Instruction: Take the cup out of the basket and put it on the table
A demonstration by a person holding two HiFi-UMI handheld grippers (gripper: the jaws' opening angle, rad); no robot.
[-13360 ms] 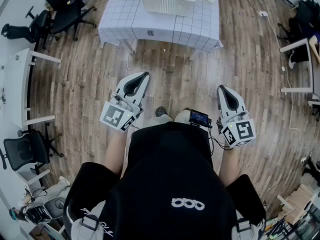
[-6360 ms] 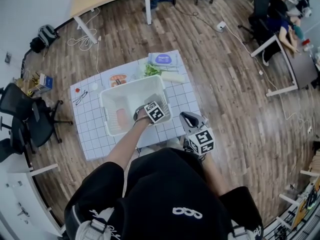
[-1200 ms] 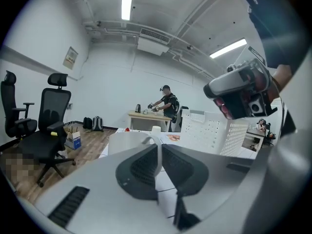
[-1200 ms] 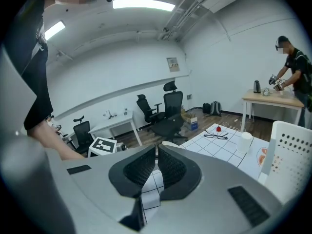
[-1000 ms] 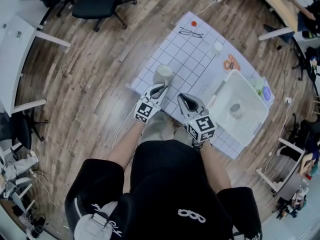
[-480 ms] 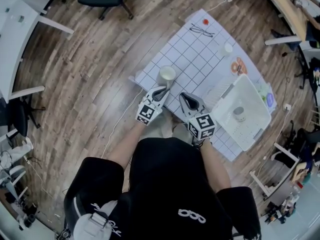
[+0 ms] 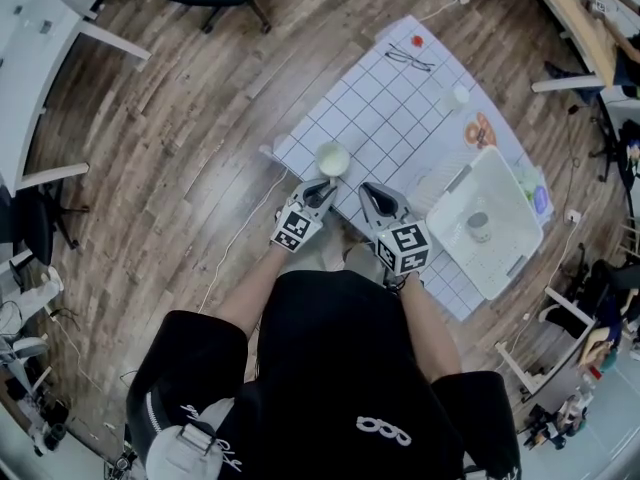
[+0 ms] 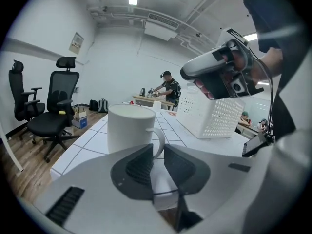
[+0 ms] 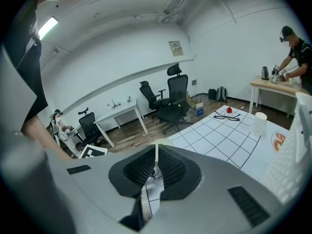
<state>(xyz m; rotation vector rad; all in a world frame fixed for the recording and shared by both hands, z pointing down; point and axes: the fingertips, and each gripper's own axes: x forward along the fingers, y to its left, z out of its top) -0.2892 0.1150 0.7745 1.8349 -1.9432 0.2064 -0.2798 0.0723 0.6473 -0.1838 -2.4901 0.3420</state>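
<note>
The white cup (image 7: pixel 332 158) stands upright on the gridded table (image 7: pixel 372 108) near its front corner. My left gripper (image 7: pixel 322 184) sits just behind it. In the left gripper view the cup (image 8: pixel 130 129) fills the space ahead, its handle at the tips of my left gripper (image 8: pixel 158 152). The jaws are opening, and a gap shows between the pads and the handle. My right gripper (image 7: pixel 370 192) hovers beside it over the table edge, shut with nothing in it (image 9: pixel 156 152). The white basket (image 7: pixel 516 190) lies to the right.
A small grey thing rests inside the basket (image 8: pixel 214 116). Glasses (image 7: pixel 405 58), a red piece (image 7: pixel 417 40), a small white cup (image 7: pixel 460 95) and an orange-printed pack (image 7: pixel 480 128) lie on the far part of the table. An office chair (image 8: pixel 56 106) stands to the left.
The left gripper's jaws have parted from the cup's handle and it sits slightly back. The cup stays on the table. The right gripper has barely moved.
</note>
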